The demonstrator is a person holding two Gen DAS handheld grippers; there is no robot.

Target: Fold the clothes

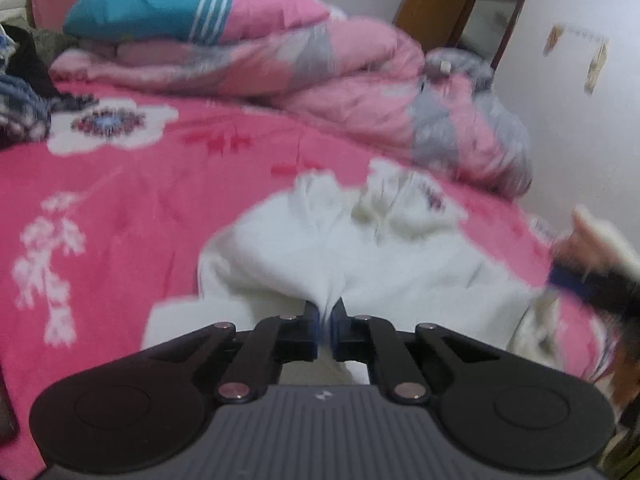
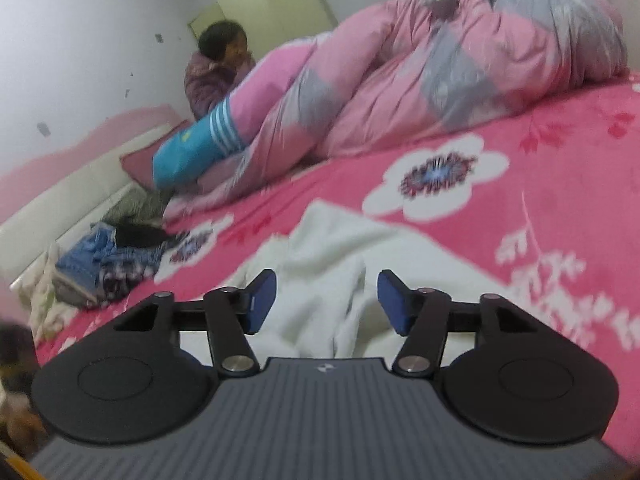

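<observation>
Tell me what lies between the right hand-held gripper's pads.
Only rumpled folds of the white garment beneath; the open right hand-held gripper grips nothing, as the right wrist view shows.

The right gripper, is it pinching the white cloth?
No, the right gripper has its blue fingers wide apart, with the white cloth lying loose between them.

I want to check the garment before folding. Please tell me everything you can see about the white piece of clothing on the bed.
The white garment looks soft and fleecy, plain, without a visible print. It lies crumpled and spread on the pink flowered bedspread, not yet folded. The left gripper is shut on a bunched fold of its near edge. The right gripper is open above it, not pinching the cloth.
</observation>
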